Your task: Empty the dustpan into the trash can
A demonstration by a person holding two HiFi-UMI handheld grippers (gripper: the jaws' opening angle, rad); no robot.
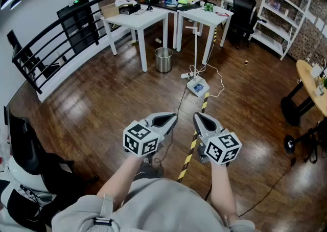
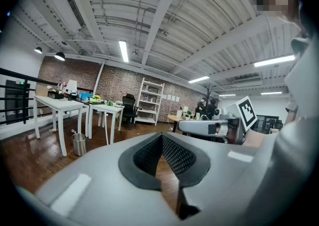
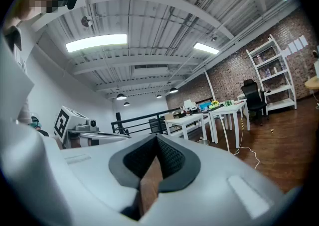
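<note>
A round metal trash can [image 1: 163, 60] stands on the wooden floor under the white tables, several steps ahead of me; it also shows in the left gripper view as the trash can [image 2: 79, 144]. No dustpan shows in any view. My left gripper [image 1: 171, 119] and right gripper [image 1: 198, 118] are held side by side at waist height, pointing forward nearly level. Both have their jaws together with nothing between them. The left gripper [image 2: 162, 136] sees the right gripper's body [image 2: 214, 128] beside it. The right gripper [image 3: 157, 138] sees the left one [image 3: 89, 133] likewise.
Two white tables [image 1: 138, 19] with clutter stand at the back, a black office chair [image 1: 242, 8] and a white shelf [image 1: 283, 14] to the right. A black railing [image 1: 56, 42] runs on the left. A power strip with cable [image 1: 198, 87] and striped floor tape [image 1: 191, 149] lie ahead.
</note>
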